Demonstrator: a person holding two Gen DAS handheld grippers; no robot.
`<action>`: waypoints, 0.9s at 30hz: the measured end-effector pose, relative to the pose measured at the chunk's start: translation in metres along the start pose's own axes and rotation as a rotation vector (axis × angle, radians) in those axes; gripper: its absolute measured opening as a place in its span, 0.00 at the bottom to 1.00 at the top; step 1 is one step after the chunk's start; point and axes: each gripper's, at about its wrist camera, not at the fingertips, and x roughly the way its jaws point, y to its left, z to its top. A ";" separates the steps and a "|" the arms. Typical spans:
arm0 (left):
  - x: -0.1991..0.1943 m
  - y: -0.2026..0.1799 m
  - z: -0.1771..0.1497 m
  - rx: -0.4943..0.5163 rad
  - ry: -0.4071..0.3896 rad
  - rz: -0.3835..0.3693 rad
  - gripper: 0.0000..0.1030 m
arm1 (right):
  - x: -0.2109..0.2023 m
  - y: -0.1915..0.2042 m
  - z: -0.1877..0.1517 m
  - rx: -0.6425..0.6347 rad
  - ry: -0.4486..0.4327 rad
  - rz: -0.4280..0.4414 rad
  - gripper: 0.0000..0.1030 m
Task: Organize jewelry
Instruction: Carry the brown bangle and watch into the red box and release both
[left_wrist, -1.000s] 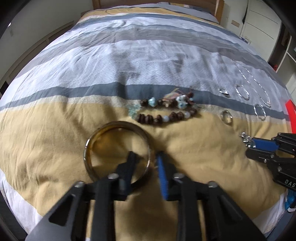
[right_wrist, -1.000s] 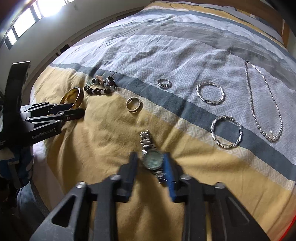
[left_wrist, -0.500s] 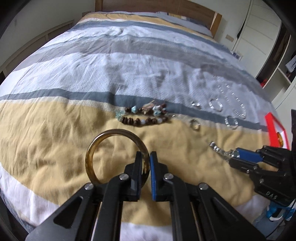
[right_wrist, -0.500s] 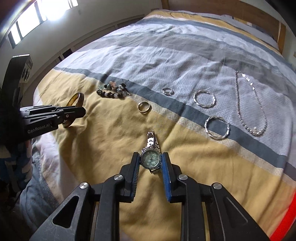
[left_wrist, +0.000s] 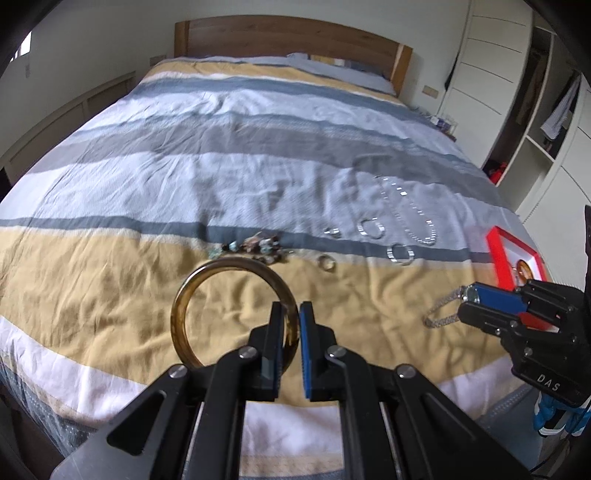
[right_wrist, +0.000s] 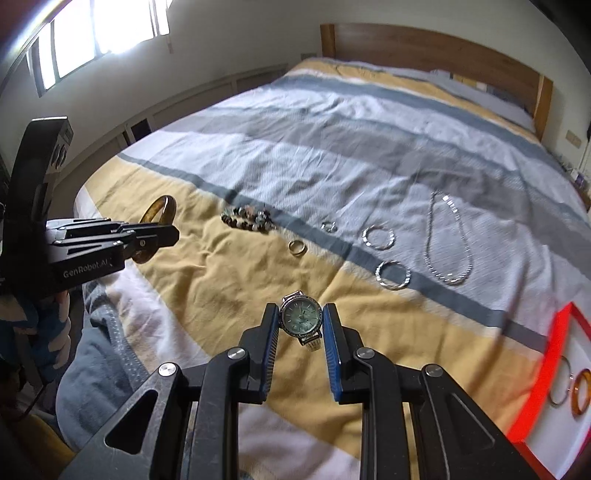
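My left gripper (left_wrist: 291, 314) is shut on the rim of an amber bangle (left_wrist: 192, 291) and holds it upright above the bed. My right gripper (right_wrist: 301, 321) is shut on a silver watch (right_wrist: 301, 319) with a pale green dial, lifted off the cover; the right gripper also shows in the left wrist view (left_wrist: 476, 299). On the bed lie a beaded bracelet (right_wrist: 245, 218), two small rings (right_wrist: 297, 246) (right_wrist: 328, 226), two twisted silver bangles (right_wrist: 377, 236) (right_wrist: 392, 274) and a silver necklace (right_wrist: 447, 240).
A red-rimmed white tray (right_wrist: 543, 373) at the right bed edge holds a thin bangle (right_wrist: 561, 384) and an amber ring-shaped bangle (right_wrist: 581, 391). The tray also shows in the left wrist view (left_wrist: 498, 254). The striped bedcover (left_wrist: 258, 155) stretches to a wooden headboard (left_wrist: 291, 37).
Both grippers closed and rose from the bed: the left took hold of the amber bangle and lifted it, the right gripped the watch and lifted it. The tray came into view.
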 end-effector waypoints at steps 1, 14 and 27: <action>-0.004 -0.005 0.000 0.007 -0.006 -0.007 0.07 | -0.007 -0.001 -0.001 0.002 -0.010 -0.009 0.23; -0.029 -0.127 0.019 0.187 -0.042 -0.167 0.07 | -0.100 -0.073 -0.042 0.119 -0.112 -0.170 0.23; -0.001 -0.313 0.037 0.396 0.018 -0.407 0.07 | -0.161 -0.206 -0.102 0.287 -0.107 -0.352 0.23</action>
